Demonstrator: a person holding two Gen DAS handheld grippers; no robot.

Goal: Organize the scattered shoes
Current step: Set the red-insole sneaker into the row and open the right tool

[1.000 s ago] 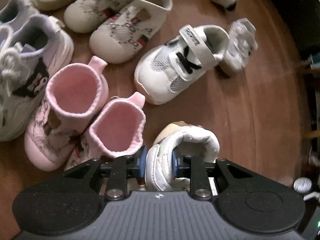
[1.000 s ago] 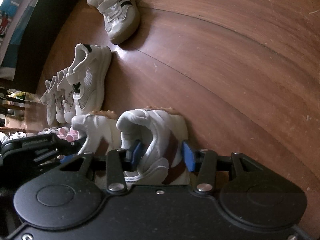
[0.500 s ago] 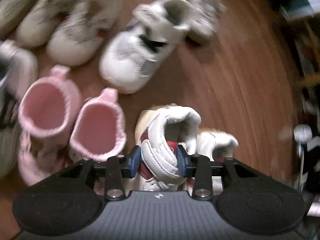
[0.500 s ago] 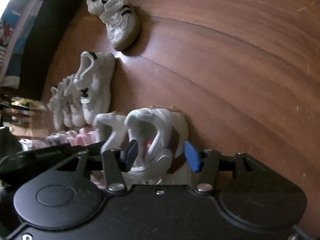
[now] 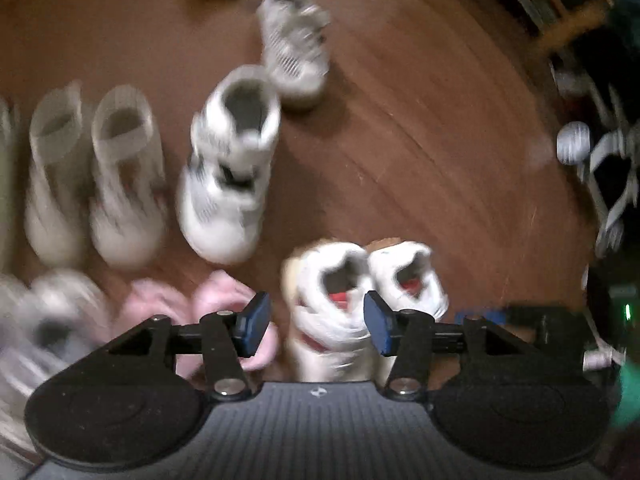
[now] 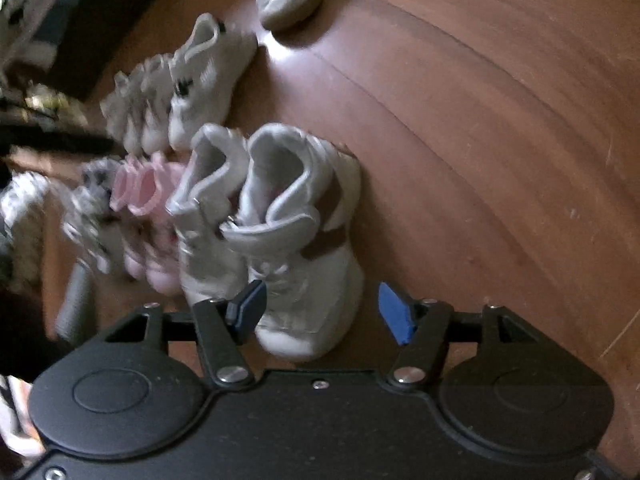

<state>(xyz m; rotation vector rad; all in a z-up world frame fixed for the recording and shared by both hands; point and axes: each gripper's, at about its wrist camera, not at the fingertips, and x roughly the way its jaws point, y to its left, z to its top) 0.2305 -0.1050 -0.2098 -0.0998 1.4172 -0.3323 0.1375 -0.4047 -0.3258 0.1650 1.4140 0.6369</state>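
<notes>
Two white high-top shoes stand side by side on the wooden floor. In the blurred left wrist view, the left shoe [image 5: 332,292] lies below my left gripper [image 5: 316,326], with its mate [image 5: 408,280] just to the right. The left jaws are opening, and their blue pads [image 5: 252,322] stand clear of the shoe. In the right wrist view, the right shoe [image 6: 304,240] sits beneath my right gripper [image 6: 320,314], and the other shoe [image 6: 204,216] leans against it. The right jaws are also opening, and their pads [image 6: 394,320] do not press on the shoe.
Pink booties [image 5: 224,300] stand left of the white pair. Behind them stand a white strap sneaker [image 5: 228,168] and two cream sock boots [image 5: 124,184]. A second strap sneaker [image 5: 296,44] lies apart, farther back. Bare floor [image 6: 480,120] stretches to the right. A white ball [image 5: 574,144] sits at the right edge.
My left gripper let go of its white shoe, rose and rolled, so the row of shoes now looks turned. My right gripper's jaws spread off its shoe. Both shoes rest on the floor.
</notes>
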